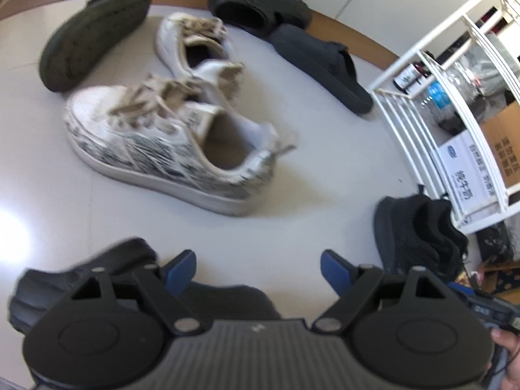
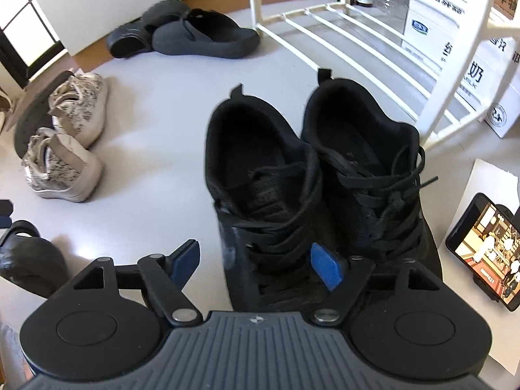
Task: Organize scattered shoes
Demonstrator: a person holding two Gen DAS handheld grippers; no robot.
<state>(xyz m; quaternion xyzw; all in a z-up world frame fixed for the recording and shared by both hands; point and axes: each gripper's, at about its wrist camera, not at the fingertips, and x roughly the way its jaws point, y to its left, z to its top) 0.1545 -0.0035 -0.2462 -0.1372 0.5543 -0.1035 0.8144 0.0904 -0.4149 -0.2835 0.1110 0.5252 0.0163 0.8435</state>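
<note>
A pair of black lace-up sneakers [image 2: 260, 178] [image 2: 367, 169] stands side by side on the pale floor, heels toward the white rack [image 2: 325, 32]. My right gripper [image 2: 255, 263] is open over the left sneaker's laced front, one blue finger beside the shoe and the other between the two shoes. Whether it touches them I cannot tell. My left gripper [image 1: 258, 273] is open above bare floor, holding nothing. Ahead of it lie two white patterned sneakers [image 1: 169, 146] [image 1: 191, 42]. The black pair [image 1: 416, 227] shows at its right.
Two dark slides [image 1: 325, 61] [image 1: 256, 6] lie by the wall, and an upturned dark shoe [image 1: 91, 35] at far left. Another dark shoe [image 1: 81, 273] sits under my left gripper. Boxes [image 2: 455, 58] and bottles crowd the rack. A lit phone [image 2: 484, 250] lies at the right.
</note>
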